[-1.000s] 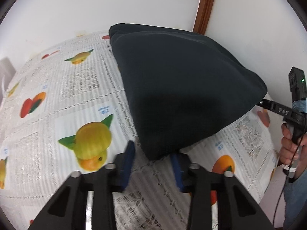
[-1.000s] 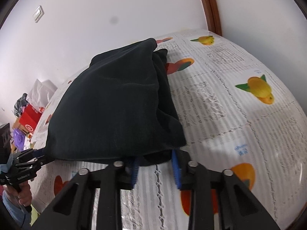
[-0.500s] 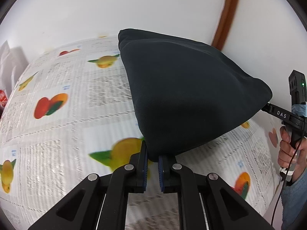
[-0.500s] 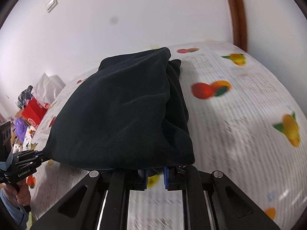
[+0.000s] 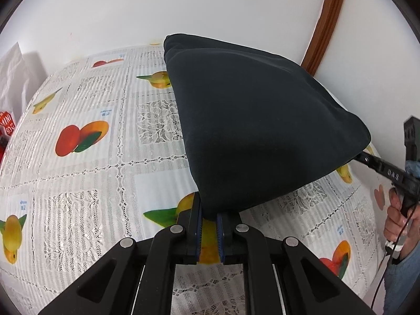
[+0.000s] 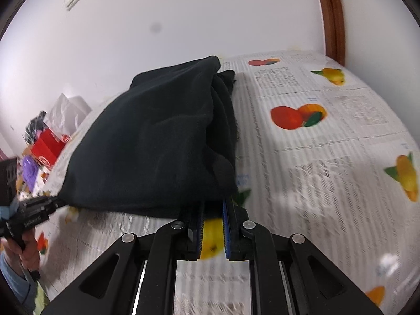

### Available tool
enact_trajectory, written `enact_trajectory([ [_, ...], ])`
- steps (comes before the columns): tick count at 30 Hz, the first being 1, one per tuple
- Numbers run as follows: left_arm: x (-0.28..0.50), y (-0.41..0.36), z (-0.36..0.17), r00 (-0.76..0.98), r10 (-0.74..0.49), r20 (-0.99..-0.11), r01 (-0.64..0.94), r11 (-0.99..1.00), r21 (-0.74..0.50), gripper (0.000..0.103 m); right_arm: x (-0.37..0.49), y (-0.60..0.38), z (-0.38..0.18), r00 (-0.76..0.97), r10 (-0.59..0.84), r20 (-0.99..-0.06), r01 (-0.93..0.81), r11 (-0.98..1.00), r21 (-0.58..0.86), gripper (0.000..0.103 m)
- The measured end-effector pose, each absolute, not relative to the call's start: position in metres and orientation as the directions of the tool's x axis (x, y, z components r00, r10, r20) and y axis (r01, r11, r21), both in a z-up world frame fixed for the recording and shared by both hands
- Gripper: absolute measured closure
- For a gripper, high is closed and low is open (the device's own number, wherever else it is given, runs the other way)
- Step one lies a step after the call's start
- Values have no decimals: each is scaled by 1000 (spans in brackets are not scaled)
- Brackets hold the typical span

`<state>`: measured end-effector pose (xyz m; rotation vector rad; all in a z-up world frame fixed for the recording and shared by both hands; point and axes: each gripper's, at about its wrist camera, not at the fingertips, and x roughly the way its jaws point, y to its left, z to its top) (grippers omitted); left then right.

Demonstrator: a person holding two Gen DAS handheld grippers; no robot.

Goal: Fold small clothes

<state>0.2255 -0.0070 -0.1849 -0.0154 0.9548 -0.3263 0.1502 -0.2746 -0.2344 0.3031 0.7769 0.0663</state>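
Note:
A dark navy garment (image 5: 252,120) is held up off the table, stretched between both grippers, its far end resting on the table. My left gripper (image 5: 209,210) is shut on its near corner. My right gripper (image 6: 213,204) is shut on the other near corner; the garment (image 6: 157,141) shows bunched folds along its right side there. The right gripper also shows in the left wrist view (image 5: 367,158), its tip under the cloth, and the left gripper shows in the right wrist view (image 6: 56,203).
The table (image 5: 92,183) wears a white lace cloth printed with fruit pictures. A white wall and a brown door frame (image 5: 325,23) stand behind. Red boxes and bags (image 6: 50,144) are piled beyond the table's left end. A white bag (image 5: 15,73) stands at far left.
Both grippers closed on the garment's near corners and lifted them off the table. The cloth now hangs taut between them.

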Motion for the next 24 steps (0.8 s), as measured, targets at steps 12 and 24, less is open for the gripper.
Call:
enact_trajectory([
  [12,204,2,-172,526,-299,-796,273,946,-175,94,129,-269,-190,796,156,-585,-20,973,231,64],
  [24,202,11,-153,585,-298,-754,274,948,-162,94,157,-268,-217,747,204,-633,18,945,326,89],
])
